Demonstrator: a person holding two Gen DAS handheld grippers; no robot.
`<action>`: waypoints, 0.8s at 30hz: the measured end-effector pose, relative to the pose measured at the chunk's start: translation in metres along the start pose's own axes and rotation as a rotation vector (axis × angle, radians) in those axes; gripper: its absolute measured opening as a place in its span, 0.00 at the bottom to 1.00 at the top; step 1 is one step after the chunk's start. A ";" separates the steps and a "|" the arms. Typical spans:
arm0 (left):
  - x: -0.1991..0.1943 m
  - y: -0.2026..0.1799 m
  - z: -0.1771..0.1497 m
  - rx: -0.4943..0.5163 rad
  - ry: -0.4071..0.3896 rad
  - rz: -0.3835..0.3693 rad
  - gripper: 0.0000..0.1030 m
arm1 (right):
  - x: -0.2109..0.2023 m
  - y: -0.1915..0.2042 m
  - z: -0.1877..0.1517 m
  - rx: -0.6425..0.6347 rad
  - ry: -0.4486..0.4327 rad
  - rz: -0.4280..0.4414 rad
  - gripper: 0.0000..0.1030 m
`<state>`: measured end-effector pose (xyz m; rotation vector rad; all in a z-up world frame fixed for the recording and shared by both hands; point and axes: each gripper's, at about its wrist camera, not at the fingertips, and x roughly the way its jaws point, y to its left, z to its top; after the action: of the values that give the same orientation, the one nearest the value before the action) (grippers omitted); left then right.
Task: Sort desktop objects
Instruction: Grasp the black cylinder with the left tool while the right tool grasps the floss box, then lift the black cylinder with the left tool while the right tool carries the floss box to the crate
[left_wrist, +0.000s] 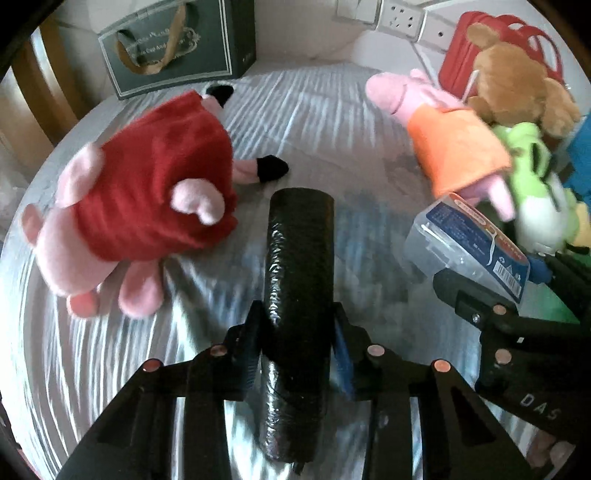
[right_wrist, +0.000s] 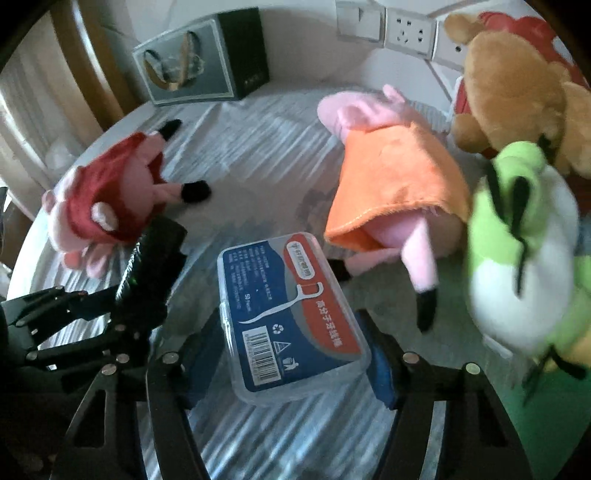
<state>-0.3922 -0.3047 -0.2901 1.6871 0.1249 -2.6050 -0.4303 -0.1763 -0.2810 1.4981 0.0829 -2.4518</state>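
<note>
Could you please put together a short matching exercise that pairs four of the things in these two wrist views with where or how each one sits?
Things:
1. black roll
2. floss pick box
3. pig plush in the red dress
4. green gift box

Places:
A. at the back of the table by the wall
B. held between the right gripper's fingers
C. lying on the table, on the left side
D. held between the left gripper's fingers

Pairs: 1-D, 2-B, 3-C, 4-A
</note>
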 end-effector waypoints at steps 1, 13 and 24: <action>-0.009 0.001 -0.007 -0.001 -0.008 -0.005 0.33 | -0.005 0.002 -0.002 -0.002 -0.004 -0.002 0.66; -0.132 -0.024 -0.032 0.025 -0.219 -0.039 0.33 | -0.139 0.020 -0.041 -0.013 -0.209 -0.039 0.66; -0.232 -0.088 -0.081 0.037 -0.398 -0.014 0.33 | -0.266 0.013 -0.091 -0.061 -0.432 -0.059 0.66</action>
<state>-0.2304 -0.2135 -0.1075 1.1450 0.0764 -2.9039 -0.2339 -0.1194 -0.0873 0.9256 0.1163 -2.7323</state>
